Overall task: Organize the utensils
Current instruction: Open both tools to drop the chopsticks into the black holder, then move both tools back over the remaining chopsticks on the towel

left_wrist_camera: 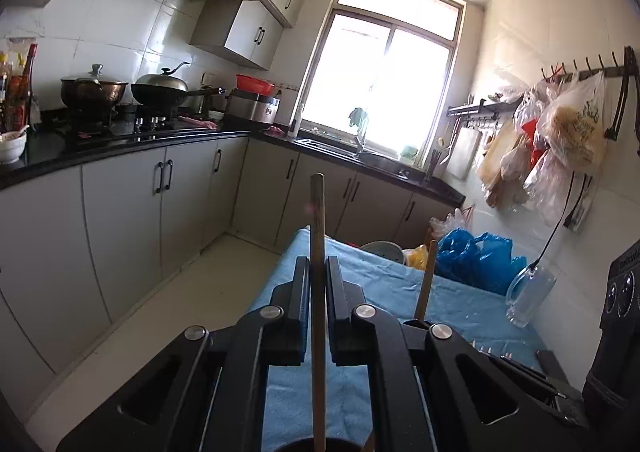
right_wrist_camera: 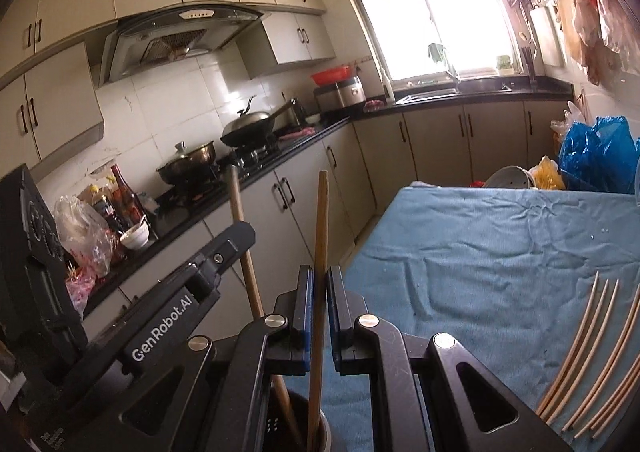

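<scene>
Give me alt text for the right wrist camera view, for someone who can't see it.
The right gripper holds an upright wooden chopstick over a dark utensil holder; the left gripper holds a second chopstick standing in that holder. More chopsticks lie on the blue cloth at right, with kitchen cabinets and a bright window behind.

A wooden chopstick [left_wrist_camera: 318,292] stands upright between the left gripper [left_wrist_camera: 318,272] jaws. A second chopstick [left_wrist_camera: 425,284] leans at two o'clock above the blue-clothed desk [left_wrist_camera: 380,284].

Window [left_wrist_camera: 384,92] glare blown out; fisheye edges warped.
</scene>
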`<state>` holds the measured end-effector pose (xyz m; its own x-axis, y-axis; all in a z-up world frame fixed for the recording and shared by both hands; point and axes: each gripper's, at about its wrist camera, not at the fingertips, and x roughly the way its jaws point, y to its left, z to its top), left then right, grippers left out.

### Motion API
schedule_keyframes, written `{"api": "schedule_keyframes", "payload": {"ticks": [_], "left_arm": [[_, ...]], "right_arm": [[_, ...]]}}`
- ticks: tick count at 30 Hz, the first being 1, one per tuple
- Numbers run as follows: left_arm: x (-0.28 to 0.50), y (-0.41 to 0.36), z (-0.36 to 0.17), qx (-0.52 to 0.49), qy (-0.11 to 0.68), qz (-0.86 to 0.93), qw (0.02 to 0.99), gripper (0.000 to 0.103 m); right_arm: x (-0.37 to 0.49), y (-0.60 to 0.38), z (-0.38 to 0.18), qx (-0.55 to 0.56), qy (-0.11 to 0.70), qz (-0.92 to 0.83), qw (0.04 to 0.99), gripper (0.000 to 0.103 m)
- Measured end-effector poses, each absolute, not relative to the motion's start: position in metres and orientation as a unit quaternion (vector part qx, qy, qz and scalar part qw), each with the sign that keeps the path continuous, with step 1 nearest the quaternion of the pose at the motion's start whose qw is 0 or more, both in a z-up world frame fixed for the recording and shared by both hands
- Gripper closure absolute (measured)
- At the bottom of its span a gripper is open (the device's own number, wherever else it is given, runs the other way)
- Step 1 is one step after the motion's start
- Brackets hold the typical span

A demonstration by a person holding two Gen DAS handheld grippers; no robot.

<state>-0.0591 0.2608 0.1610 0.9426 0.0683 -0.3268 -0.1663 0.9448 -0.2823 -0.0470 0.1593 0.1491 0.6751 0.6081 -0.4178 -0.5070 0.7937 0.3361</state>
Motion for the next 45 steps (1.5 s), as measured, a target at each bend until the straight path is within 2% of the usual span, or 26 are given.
{"api": "schedule_keyframes", "payload": {"ticks": [2,4,5,6,8,9,11,15,19,23,26,31,39,40,42,45], "left_arm": [[-0.064,0.260,0.162,-0.152,0.160,0.069,0.973,0.096],[-0.068,0.261,0.165,-0.154,0.164,0.073,0.972,0.088],[-0.071,0.262,0.166,-0.157,0.165,0.077,0.971,0.073],[-0.075,0.264,0.168,-0.160,0.163,0.085,0.970,0.064],[-0.083,0.266,0.174,-0.163,0.151,0.099,0.970,0.063],[-0.087,0.266,0.176,-0.164,0.149,0.102,0.970,0.062],[-0.096,0.268,0.182,-0.166,0.150,0.115,0.968,0.062],[-0.116,0.267,0.193,-0.181,0.148,0.121,0.965,0.061],[-0.133,0.249,0.203,-0.192,0.154,0.107,0.963,0.057],[-0.138,0.212,0.206,-0.189,0.175,0.066,0.964,0.043],[-0.134,0.184,0.200,-0.181,0.192,0.036,0.964,0.037],[-0.107,0.126,0.176,-0.158,0.259,-0.018,0.953,0.037],[-0.030,0.067,0.111,-0.130,0.373,-0.032,0.918,0.037],[-0.021,0.062,0.104,-0.129,0.383,-0.033,0.914,0.038],[-0.003,0.051,0.091,-0.126,0.405,-0.035,0.905,0.047],[0.028,0.038,0.077,-0.122,0.431,-0.049,0.893,0.050]], "right_arm": [[-0.048,0.159,0.147,0.094,0.265,0.307,0.909,0.094],[-0.049,0.157,0.146,0.099,0.269,0.307,0.907,0.094],[-0.049,0.156,0.147,0.102,0.270,0.307,0.907,0.091],[-0.050,0.155,0.148,0.103,0.270,0.306,0.907,0.083],[-0.052,0.151,0.150,0.107,0.269,0.300,0.909,0.069],[-0.053,0.147,0.151,0.112,0.267,0.298,0.909,0.068],[-0.056,0.141,0.154,0.116,0.263,0.293,0.912,0.067],[-0.064,0.122,0.160,0.127,0.260,0.282,0.915,0.057],[-0.075,0.084,0.158,0.136,0.258,0.255,0.922,0.053],[-0.085,0.033,0.147,0.147,0.267,0.212,0.929,0.049],[-0.090,-0.017,0.130,0.156,0.284,0.162,0.932,0.048],[-0.094,-0.107,0.097,0.175,0.330,0.071,0.925,0.048],[-0.101,-0.197,0.057,0.217,0.379,0.015,0.899,0.048],[-0.100,-0.202,0.053,0.224,0.384,0.016,0.896,0.048],[-0.095,-0.206,0.048,0.233,0.392,0.021,0.890,0.048],[-0.081,-0.204,0.042,0.242,0.403,0.035,0.882,0.048]]}}
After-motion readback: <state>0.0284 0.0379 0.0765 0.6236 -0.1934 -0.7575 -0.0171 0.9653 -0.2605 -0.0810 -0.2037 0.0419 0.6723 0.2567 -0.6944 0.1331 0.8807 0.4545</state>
